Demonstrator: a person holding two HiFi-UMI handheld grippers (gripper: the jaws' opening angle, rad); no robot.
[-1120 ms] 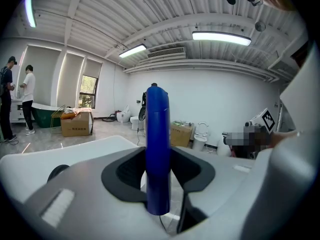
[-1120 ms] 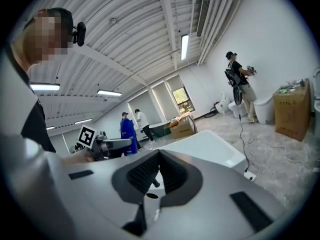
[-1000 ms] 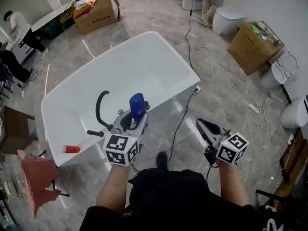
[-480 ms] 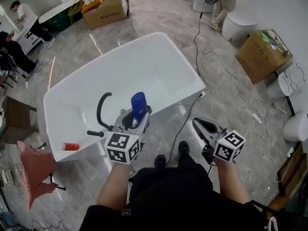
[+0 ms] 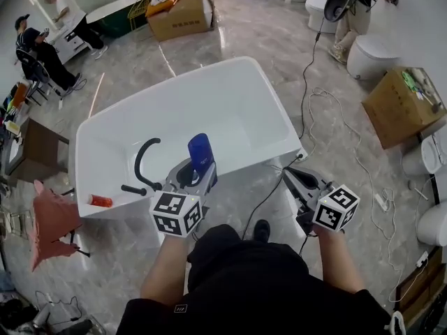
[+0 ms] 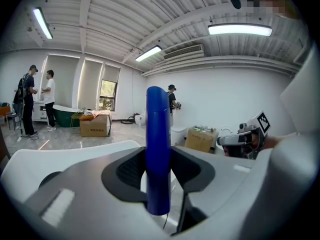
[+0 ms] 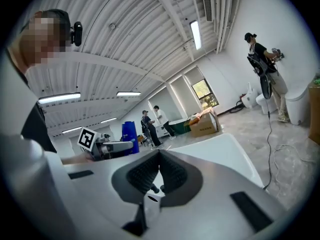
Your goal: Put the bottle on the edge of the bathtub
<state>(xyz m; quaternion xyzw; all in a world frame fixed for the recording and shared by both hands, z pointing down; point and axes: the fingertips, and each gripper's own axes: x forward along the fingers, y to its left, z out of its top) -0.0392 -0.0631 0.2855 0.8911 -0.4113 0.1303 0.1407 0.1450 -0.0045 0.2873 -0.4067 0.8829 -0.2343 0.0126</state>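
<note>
Two grippers show in our head view. Our left gripper [image 5: 190,175] squeezes a tall, dark blue bottle [image 5: 200,152], upright at mid-frame against the white bathtub's [image 5: 279,110] near side. In our left gripper view, the smooth bottle stands pinched at center. In our right gripper view, the right gripper [image 7: 159,160] is pressed closed, holding nothing.

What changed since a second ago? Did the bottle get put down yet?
Not yet. The person took a step: the shoe shows in a new spot, and the bathtub and cardboard box slid rightward in the head view. Nothing was let go. The left gripper still holds the blue bottle over the bathtub's near side; the right gripper stays shut and empty.
</note>
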